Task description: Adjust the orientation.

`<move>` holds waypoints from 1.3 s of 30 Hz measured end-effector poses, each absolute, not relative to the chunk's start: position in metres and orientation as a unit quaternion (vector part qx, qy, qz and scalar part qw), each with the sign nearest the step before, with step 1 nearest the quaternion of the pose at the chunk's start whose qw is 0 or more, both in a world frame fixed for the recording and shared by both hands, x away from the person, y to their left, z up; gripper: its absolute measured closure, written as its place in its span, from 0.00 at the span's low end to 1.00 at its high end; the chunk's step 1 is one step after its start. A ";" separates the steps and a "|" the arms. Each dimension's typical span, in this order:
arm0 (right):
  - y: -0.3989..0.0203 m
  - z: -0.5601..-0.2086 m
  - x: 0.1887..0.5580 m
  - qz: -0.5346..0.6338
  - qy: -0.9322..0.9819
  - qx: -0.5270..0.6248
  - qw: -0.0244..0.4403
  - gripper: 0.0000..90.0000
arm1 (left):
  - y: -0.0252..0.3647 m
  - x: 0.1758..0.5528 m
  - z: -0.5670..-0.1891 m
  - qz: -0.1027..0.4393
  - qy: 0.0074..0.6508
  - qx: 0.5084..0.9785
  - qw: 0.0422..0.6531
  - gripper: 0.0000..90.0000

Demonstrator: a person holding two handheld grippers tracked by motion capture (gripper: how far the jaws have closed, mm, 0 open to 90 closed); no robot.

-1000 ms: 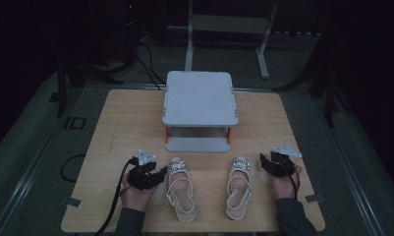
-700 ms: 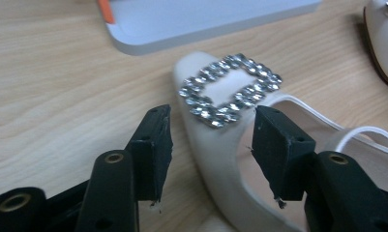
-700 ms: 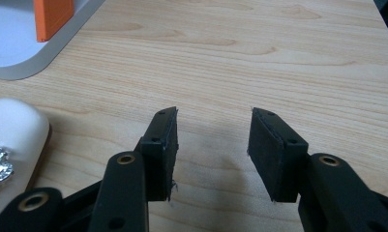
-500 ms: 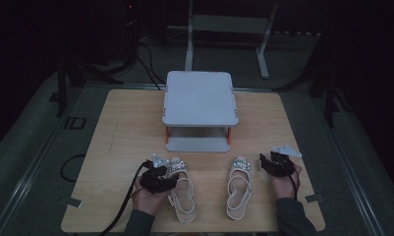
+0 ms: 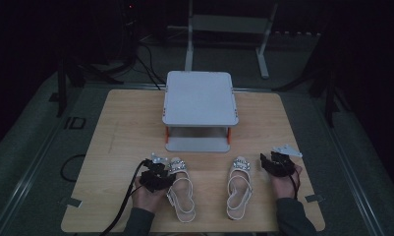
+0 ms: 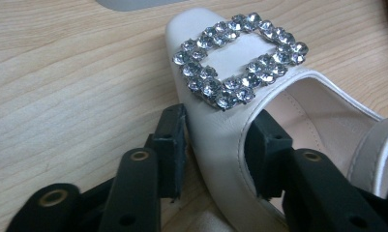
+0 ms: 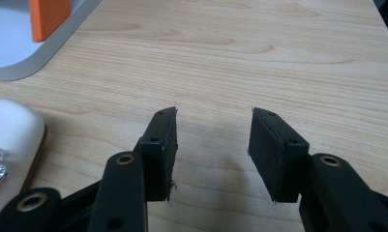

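**Ana:** High view first: what was different from a second before?

**Ben:** The left hand-held gripper (image 5: 161, 173) had slid in from the left of the left sandal (image 5: 181, 189) until it sat against the toe end. Its jaws had just been closing, and the left gripper view showed the sandal's leather wall between them, one pad (image 6: 173, 140) outside the shoe and the other inside, just below the rhinestone buckle (image 6: 240, 60).

**Ana:** So a grip was made?

**Ben:** Near enough, I judged. Both pads looked pressed to the leather, pinching the side of the toe (the sole was on the wooden surface (image 5: 135, 128), nothing lifted yet). That read to me as the pick-up of the left sandal beginning, probably bound for the grey two-tier rack (image 5: 199, 98) farther back.

**Ana:** And the other hand?

**Ben:** The right hand-held gripper (image 5: 275, 164) kept its place just right of the right sandal (image 5: 239, 187), apart from it. In the right gripper view its jaws stood spread with bare wood between them, holding nothing; the sandal's white toe (image 7: 12, 130) showed at the left edge.

**Ana:** Where did both sandals lie?

**Ben:** Side by side at the near edge, toes pointing far.
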State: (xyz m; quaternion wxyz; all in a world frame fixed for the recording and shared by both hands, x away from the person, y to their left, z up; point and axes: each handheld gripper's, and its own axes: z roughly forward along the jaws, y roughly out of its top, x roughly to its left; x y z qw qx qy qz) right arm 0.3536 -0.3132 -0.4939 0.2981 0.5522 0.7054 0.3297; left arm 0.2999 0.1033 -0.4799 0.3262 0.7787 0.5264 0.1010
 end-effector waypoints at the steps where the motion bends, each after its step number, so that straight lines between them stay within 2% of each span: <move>1: -0.314 -0.494 0.354 0.330 0.704 0.554 0.298 0.59 | 0.103 0.300 -0.480 0.101 0.526 0.779 0.326 0.71; 6: -0.315 -0.494 0.353 0.330 0.703 0.555 0.298 0.59 | 0.106 0.298 -0.476 0.096 0.521 0.783 0.327 0.81; 10: -0.315 -0.494 0.353 0.330 0.702 0.557 0.296 0.59 | 0.113 0.298 -0.473 0.097 0.527 0.781 0.320 0.93; 12: -0.315 -0.494 0.353 0.329 0.702 0.558 0.296 0.59 | 0.125 0.300 -0.469 0.093 0.543 0.769 0.325 0.97; 22: -0.316 -0.495 0.353 0.329 0.701 0.559 0.296 0.59 | 0.149 0.302 -0.464 0.109 0.567 0.754 0.312 0.98; 31: -0.315 -0.497 0.354 0.325 0.704 0.558 0.294 0.59 | 0.203 0.324 -0.460 0.122 0.617 0.716 0.302 0.98; 39: -0.315 -0.497 0.353 0.325 0.703 0.560 0.293 0.60 | 0.228 0.350 -0.446 0.144 0.633 0.704 0.287 0.98</move>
